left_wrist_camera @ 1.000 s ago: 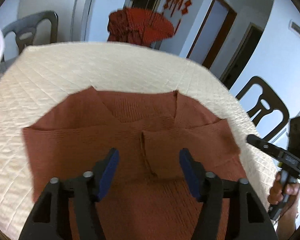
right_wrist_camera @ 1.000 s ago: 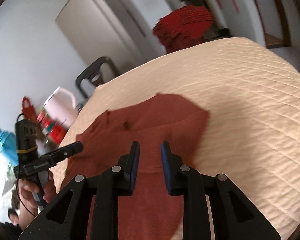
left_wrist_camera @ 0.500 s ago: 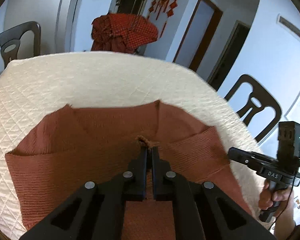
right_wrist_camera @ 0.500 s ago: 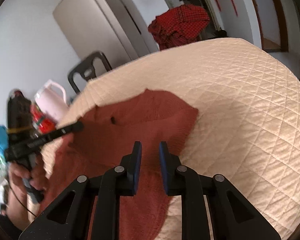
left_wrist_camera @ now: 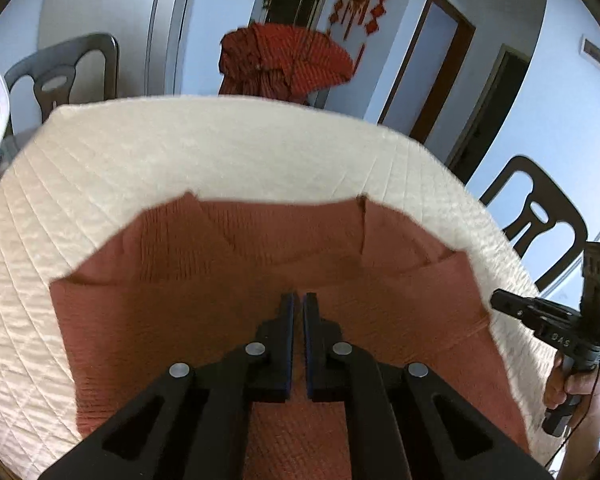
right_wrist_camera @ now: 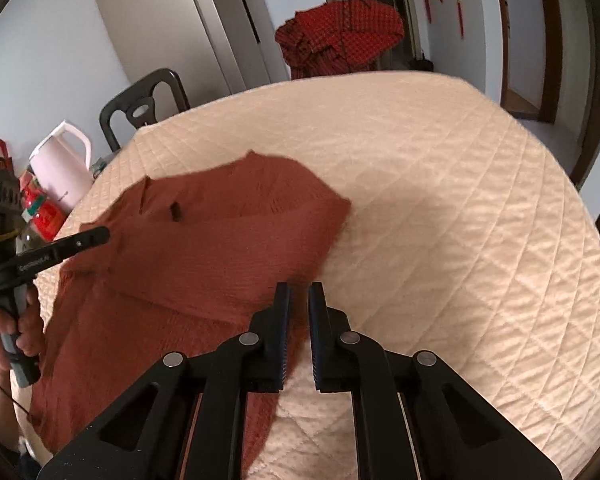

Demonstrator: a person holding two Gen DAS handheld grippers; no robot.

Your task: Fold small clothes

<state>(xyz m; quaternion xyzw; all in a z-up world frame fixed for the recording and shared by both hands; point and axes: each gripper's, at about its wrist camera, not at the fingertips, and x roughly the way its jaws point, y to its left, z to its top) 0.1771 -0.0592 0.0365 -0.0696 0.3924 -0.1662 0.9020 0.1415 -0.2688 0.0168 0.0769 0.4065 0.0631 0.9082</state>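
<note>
A rust-brown knitted sweater (left_wrist_camera: 204,280) lies spread on the cream quilted table (left_wrist_camera: 220,152), sleeves folded in across its body. My left gripper (left_wrist_camera: 299,304) is shut on a pinch of fabric near the middle of the sweater. In the right wrist view that gripper's tip (right_wrist_camera: 100,235) rests on the sweater's left side (right_wrist_camera: 204,248), held by a hand. My right gripper (right_wrist_camera: 299,294) sits at the sweater's right edge; its jaws are closing, with the edge of the knit between the pads. It also shows in the left wrist view (left_wrist_camera: 500,303).
A red checked cloth (right_wrist_camera: 340,32) hangs over a chair at the far side. Dark chairs (left_wrist_camera: 536,216) (right_wrist_camera: 144,108) stand around the table. A pink kettle (right_wrist_camera: 62,164) and red items are off the left edge. A pale cabinet (right_wrist_camera: 180,28) stands behind.
My left gripper went from wide open to shut on the fabric in the sweater's middle. My right gripper shifted toward the sweater's right edge and its jaws narrowed.
</note>
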